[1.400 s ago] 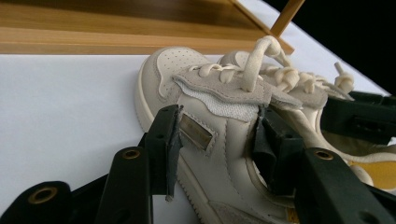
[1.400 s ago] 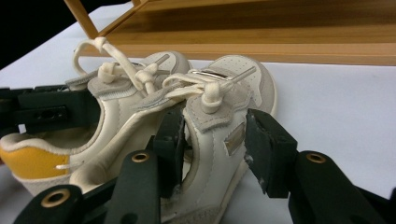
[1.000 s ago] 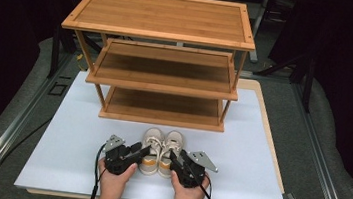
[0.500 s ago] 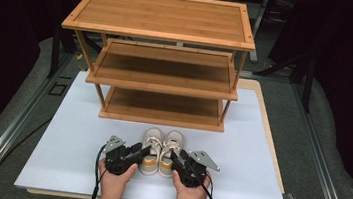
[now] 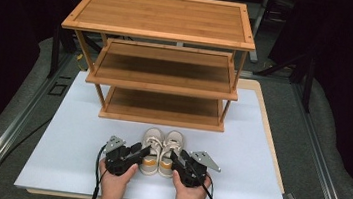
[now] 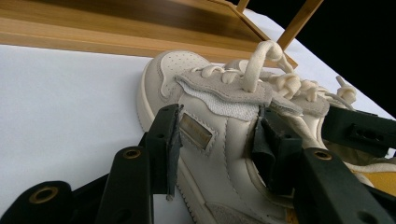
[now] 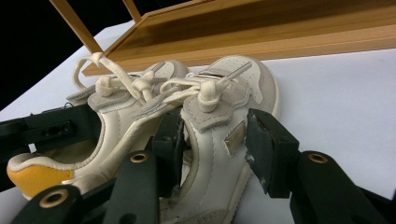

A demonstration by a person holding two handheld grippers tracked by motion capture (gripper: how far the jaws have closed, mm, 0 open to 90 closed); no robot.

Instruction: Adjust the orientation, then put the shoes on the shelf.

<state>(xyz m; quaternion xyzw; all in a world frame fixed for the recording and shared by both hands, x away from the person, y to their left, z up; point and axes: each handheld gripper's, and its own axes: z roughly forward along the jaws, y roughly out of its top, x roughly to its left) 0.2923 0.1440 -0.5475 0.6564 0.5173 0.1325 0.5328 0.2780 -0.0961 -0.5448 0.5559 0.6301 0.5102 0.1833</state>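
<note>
No writing, brand, number or sign can be read anywhere; the small tan tab [image 6: 196, 132] on the side of the left shoe [image 6: 219, 140] may carry a mark, but it is too blurred to make out

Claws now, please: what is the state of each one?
Left claw: closed on the left shoe.
Right claw: closed on the right shoe.
</note>
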